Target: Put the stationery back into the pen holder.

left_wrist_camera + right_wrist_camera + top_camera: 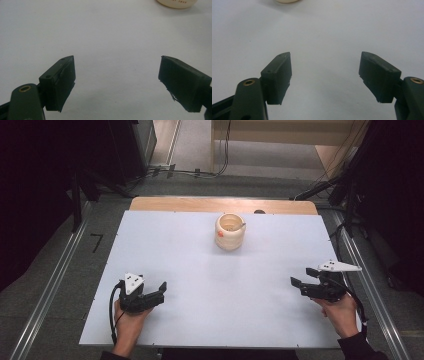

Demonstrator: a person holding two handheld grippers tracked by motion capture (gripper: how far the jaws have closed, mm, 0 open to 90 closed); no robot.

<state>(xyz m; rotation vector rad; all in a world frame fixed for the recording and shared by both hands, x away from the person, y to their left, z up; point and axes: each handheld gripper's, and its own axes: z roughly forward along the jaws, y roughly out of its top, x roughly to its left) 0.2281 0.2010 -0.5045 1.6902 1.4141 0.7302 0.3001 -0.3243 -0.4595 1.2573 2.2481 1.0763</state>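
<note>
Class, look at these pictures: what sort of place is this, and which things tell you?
Probably a lab or workshop test bench: a bare white table holding one cream cup, metal rails beside it, and cables on the floor.

A white tabletop [200, 285] lies over a wooden table whose light edge [200, 204] shows along the far side. Grey carpeted floor [45, 270] surrounds the table, with a metal rail [52, 280] running along the left side and another [367, 280] along the right. Beyond the far edge, black cables [185, 171] trail across the floor, dark equipment [100, 150] stands at the upper left, and pale wooden furniture [280, 135] stands at the upper right.
</note>
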